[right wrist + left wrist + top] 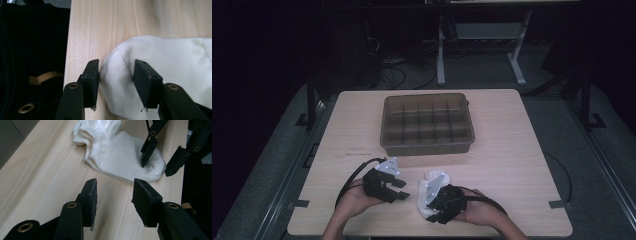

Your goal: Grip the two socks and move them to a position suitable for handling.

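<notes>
High view: a white sock (428, 194) lay on the pale wooden table (512, 150) near its front edge, between the left gripper (398, 189) and the right gripper (438, 214), with a brown divided tray (428, 145) standing farther back at the table's middle. Left gripper view: the sock (120, 155) appeared as a short ankle type of fine ribbed knit, lying flat, its cuff end bunched into soft folds with a ribbed band and its rounded toe end smooth. The left gripper (114, 200) had its jaws about half open with only bare table between them, the sock lying just ahead of the tips. Right gripper view: the right gripper (116, 82) had its jaws about half open and straddling the toe end of the sock (170, 65); one jaw stood at the fabric's edge and the other rested over the cloth, and no squeeze on the sock showed. A dark garment (32, 50) lay beyond the table's edge.
</notes>
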Demonstrator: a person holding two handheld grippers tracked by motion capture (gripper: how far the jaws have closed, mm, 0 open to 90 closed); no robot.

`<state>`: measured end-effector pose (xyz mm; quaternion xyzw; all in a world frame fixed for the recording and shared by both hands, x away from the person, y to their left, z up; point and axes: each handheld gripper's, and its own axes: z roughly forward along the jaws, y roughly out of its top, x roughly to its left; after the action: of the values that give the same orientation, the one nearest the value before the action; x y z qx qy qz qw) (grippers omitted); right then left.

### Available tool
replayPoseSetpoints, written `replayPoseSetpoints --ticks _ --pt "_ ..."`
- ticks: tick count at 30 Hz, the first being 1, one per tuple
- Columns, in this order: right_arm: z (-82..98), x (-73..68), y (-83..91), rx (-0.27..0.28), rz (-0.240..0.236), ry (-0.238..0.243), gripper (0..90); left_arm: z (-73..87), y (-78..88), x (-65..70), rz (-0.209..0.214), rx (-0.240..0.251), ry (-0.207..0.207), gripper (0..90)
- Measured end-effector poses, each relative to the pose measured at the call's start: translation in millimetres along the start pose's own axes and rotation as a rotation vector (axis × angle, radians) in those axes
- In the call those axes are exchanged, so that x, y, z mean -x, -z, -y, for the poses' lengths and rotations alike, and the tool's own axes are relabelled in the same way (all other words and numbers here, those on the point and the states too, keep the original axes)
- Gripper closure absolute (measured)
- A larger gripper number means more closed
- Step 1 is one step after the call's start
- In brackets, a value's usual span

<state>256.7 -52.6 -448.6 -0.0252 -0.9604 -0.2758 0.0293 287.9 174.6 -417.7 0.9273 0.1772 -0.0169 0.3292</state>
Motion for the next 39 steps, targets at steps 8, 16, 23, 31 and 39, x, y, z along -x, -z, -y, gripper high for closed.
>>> replayPoseSetpoints --ticks 8,16,23,31,39 --pt "2.5 -10.8 -2.8 0.015 0.095 0.046 60.3 -1.0 -2.8 0.6 0.007 -0.005 -0.002 54.4" --pt "1.9 -5.4 -1.8 0.02 0.111 0.016 77.3 -4.8 -11.2 -1.3 0.029 -0.017 0.013 56.3" --pt "-0.3 -3.7 3.6 0.023 0.053 -0.004 78.5 -25.8 -27.1 1.5 0.051 -0.022 -0.018 69.6" --pt "3.0 -4.9 6.1 0.046 0.023 -0.003 78.6 -42.2 -58.1 6.9 0.091 -0.09 -0.07 85.5" --pt "6.8 -4.8 16.1 0.08 0.013 -0.012 78.9 -38.9 -75.6 8.4 0.133 -0.074 -0.049 88.2"
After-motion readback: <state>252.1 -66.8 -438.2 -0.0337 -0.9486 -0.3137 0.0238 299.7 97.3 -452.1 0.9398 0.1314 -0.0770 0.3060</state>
